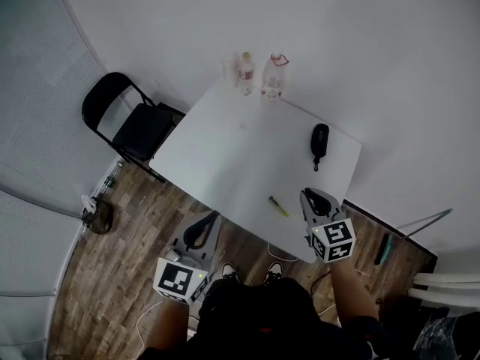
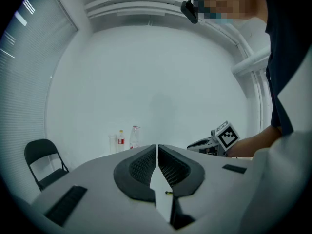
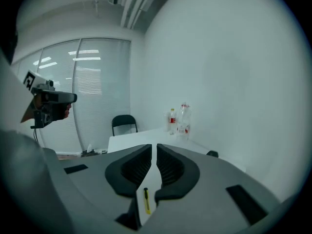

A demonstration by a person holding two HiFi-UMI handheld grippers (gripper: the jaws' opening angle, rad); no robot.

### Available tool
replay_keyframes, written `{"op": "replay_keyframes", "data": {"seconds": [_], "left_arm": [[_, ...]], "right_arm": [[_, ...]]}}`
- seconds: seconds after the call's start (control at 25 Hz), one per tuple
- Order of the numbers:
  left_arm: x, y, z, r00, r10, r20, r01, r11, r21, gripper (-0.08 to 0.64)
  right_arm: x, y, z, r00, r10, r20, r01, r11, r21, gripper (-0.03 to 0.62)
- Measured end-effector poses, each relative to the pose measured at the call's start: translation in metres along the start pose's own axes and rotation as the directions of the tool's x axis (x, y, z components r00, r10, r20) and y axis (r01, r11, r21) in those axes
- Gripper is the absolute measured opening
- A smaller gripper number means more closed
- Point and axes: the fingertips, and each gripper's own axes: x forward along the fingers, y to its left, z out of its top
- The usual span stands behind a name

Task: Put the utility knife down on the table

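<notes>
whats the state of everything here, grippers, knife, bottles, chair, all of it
left gripper: jaws together, empty
right gripper: jaws all but together, empty
utility knife: lying flat on the table, unheld; blade too small to tell
smaller bottle: upright
larger bottle: upright
black case: lying flat on the table
folding chair: unfolded, nobody on it
</notes>
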Motion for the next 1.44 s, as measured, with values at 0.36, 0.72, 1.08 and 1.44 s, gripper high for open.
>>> {"op": "replay_keyframes", "data": {"seconds": [0.36,0.72,1.08,1.44], "left_arm": [[0.018,-0.023,0.057,0.987,-0.091,0.133,0.079,0.993,0.089,0.031],[0.02,-0.048,0.075,0.975,-0.153,0.16,0.134,0.983,0.123,0.031],[0.018,-0.053,0.077,0.974,-0.16,0.16,0.141,0.982,0.123,0.031],[0.018,-0.056,0.074,0.976,-0.164,0.145,0.147,0.981,0.125,0.031]], "right_arm": [[-0.087,0.0,0.082,0.963,-0.086,0.254,0.094,0.995,-0.022,0.037],[-0.14,0.013,0.134,0.922,-0.086,0.378,0.115,0.992,-0.055,0.034],[-0.133,0.021,0.122,0.947,-0.047,0.317,0.074,0.995,-0.072,0.034],[-0.124,0.028,0.12,0.954,-0.011,0.299,0.038,0.995,-0.087,0.034]]}}
